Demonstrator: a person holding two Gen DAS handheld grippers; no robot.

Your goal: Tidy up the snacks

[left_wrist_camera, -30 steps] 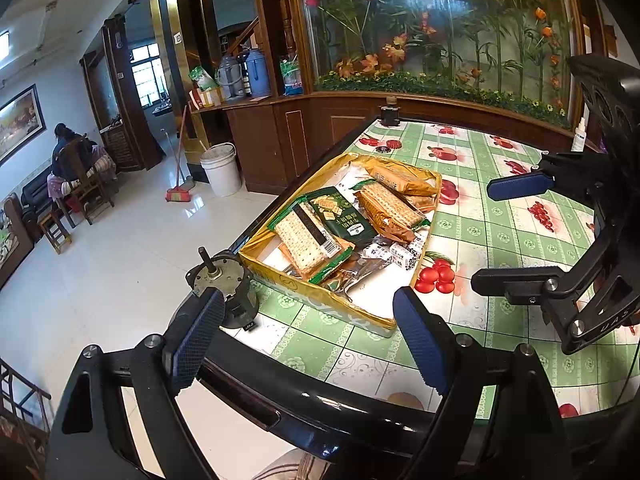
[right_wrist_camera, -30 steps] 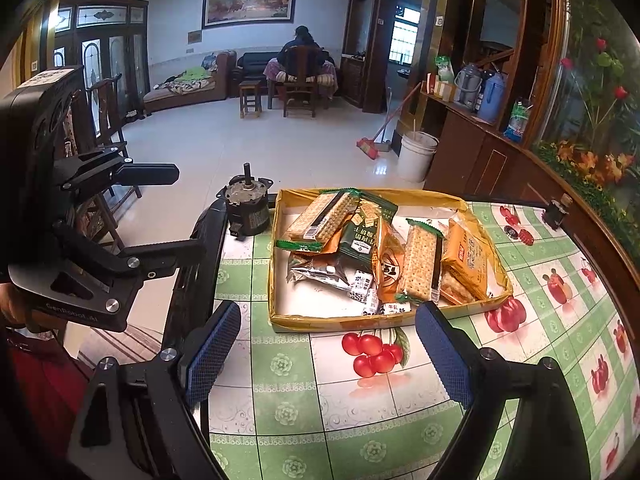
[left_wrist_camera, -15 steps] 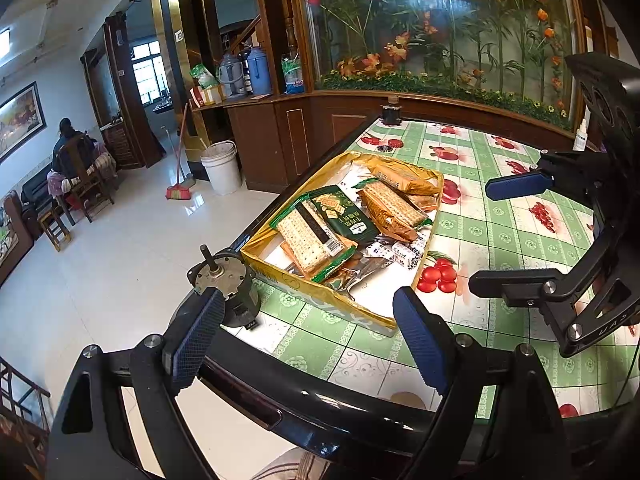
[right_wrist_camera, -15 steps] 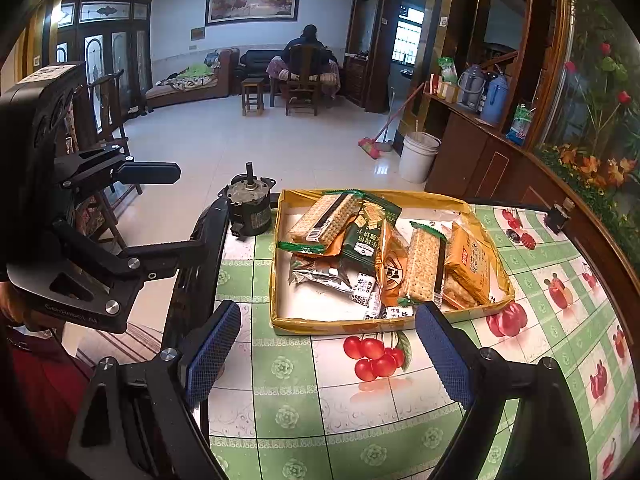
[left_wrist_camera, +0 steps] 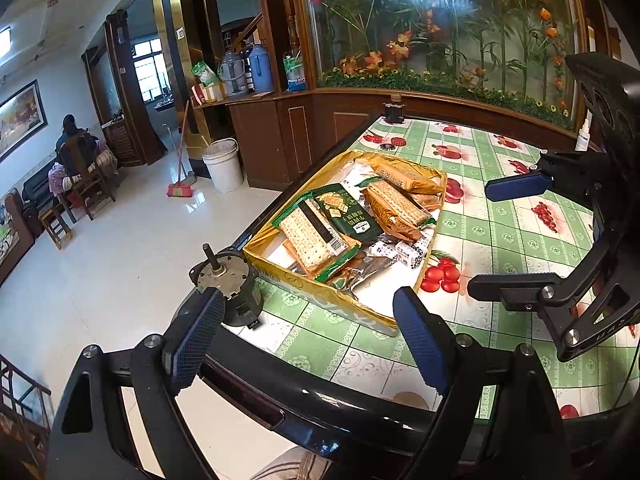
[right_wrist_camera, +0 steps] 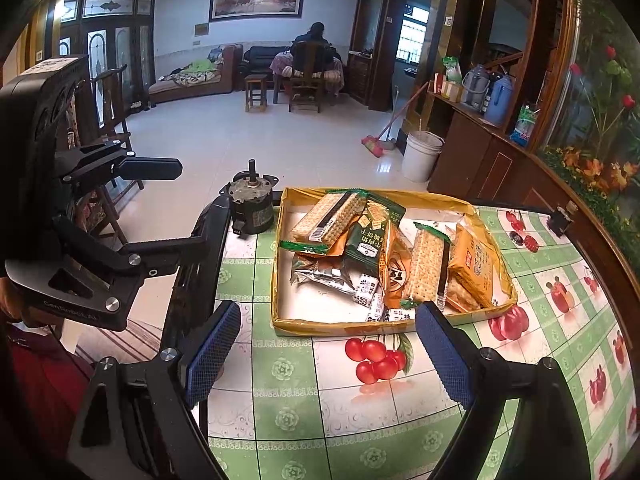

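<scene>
Left tongs (left_wrist_camera: 310, 338) and right tongs (right_wrist_camera: 326, 354) are hovering released, their blue knurled pads (right_wrist_camera: 212, 350) gripping nothing. At 12 o'clock of the right tongs, a shallow rectangular yellow cardboard tray (right_wrist_camera: 340, 326) is resting on the glossy green tiled surface (right_wrist_camera: 288, 368), holding crinkled foil cracker packs (right_wrist_camera: 330, 220). A cylindrical metal motor (right_wrist_camera: 252, 204) is standing at 11 o'clock.

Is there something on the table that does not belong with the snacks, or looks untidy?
Yes. A small electric motor stands at the table edge beside the yellow tray; it is no snack. Inside the tray the packets lie heaped across one another.
</scene>
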